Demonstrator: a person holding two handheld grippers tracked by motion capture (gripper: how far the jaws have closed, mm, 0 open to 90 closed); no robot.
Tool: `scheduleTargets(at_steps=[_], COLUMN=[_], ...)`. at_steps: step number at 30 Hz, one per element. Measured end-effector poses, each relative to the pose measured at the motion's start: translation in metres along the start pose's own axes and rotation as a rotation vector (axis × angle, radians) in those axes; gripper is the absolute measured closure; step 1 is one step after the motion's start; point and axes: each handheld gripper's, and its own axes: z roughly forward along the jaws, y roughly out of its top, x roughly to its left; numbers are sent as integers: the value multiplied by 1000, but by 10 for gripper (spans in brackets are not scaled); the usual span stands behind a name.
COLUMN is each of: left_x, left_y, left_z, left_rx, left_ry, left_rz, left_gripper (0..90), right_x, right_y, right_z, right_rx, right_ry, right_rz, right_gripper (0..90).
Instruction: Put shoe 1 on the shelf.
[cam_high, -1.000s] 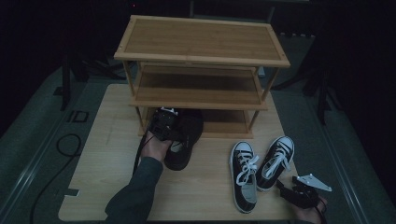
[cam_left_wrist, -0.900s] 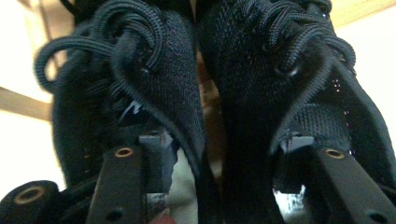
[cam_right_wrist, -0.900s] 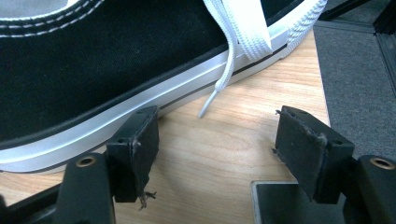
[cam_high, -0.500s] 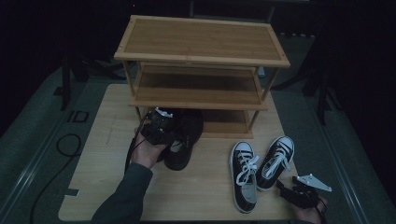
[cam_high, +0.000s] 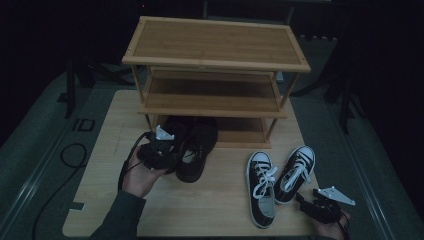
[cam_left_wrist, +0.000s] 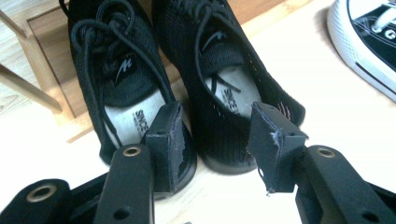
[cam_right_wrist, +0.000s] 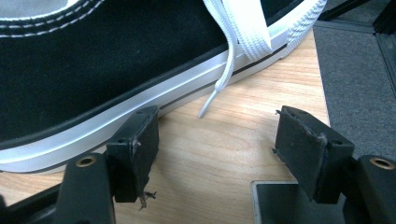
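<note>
A pair of black mesh shoes (cam_high: 194, 146) (cam_left_wrist: 219, 70) stands side by side, toes under the lowest shelf of the bamboo shoe rack (cam_high: 215, 45). My left gripper (cam_high: 172, 155) (cam_left_wrist: 222, 140) hovers at their heels, open. Its jaws have just been closing. The heel of the right-hand black shoe shows in the gap, and the pads do not press on it. A pair of black-and-white sneakers (cam_high: 275, 180) lies at the right. My right gripper (cam_high: 304, 201) (cam_right_wrist: 217, 149) rests open near the table's front right corner, beside a sneaker's white sole (cam_right_wrist: 93, 130), with bare wood between its jaws.
The wooden table (cam_high: 210, 210) ends just right of the right gripper, with grey floor (cam_right_wrist: 359, 70) beyond. A loose white lace tip (cam_right_wrist: 208, 105) lies on the wood. The rack's middle shelf (cam_high: 215, 95) is bare. A black cable (cam_high: 70, 155) lies on the floor at the left.
My left hand and gripper have drawn back from the black shoes, toward the left and the near edge. The black shoes stay at the rack. The right gripper has not moved.
</note>
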Motion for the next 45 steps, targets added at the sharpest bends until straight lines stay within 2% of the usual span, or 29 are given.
scheduleTargets(at_steps=[2,6,8,12,20,24,29,33,37,39,42,45], left_x=[1,-2,-5,-9,-17,-21,-24,-25,-27,-28,-27,-27], left_y=[-7,-24,-31,-41,-46,-51,-56,-60,-62,-64,-63,-63], left_z=[-3,-1,5,21,45,55,67,74,81,85,86,87], left_rx=[-3,4,30,59,94,110,149,183,220,233,229,230], left_ry=[-3,-7,-5,-15,-33,-58,-73,-98,-101,-99,-87,-77], left_rz=[-10,4,25,26,65,75,87,89,106,94,80,82], left_gripper=[552,554,553,551,570,615,714,899,900,900,900,900], right_x=[0,0,0,0,0,0,0,0,0,0,0,0], right_y=[0,0,0,0,0,0,0,0,0,0,0,0], right_z=[0,0,0,0,0,0,0,0,0,0,0,0], right_rx=[0,0,0,0,0,0,0,1,1,1,1,1], right_ry=[0,0,0,0,0,0,1,1,1,1,1,1], right_rz=[0,-1,1,0,0,0,0,-1,-1,-1,-1,-1], right_gripper=[299,299,299,299,299,299,299,298,299,298,299,298])
